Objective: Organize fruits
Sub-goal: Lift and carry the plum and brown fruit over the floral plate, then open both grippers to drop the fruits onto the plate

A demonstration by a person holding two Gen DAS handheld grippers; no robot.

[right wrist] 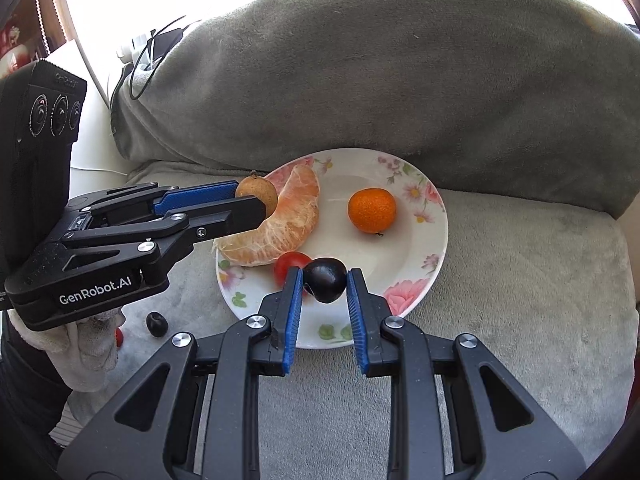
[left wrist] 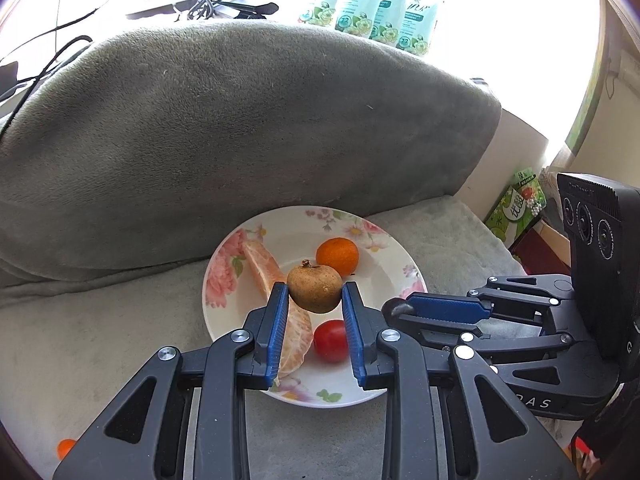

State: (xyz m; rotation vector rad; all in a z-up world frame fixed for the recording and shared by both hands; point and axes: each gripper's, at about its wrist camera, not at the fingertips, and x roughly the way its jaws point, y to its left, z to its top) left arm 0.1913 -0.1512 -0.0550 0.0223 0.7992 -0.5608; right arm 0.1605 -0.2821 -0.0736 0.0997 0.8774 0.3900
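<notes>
A white floral plate sits on a grey cushion. On it lie a peeled pomelo segment, a small orange and a cherry tomato. My left gripper is shut on a brown longan above the plate. My right gripper is shut on a dark grape over the plate's near side.
A big grey cushion back rises behind the plate. A second dark grape and a red fruit lie on the seat left of the plate. A small orange fruit lies at lower left. Cables and packets lie beyond.
</notes>
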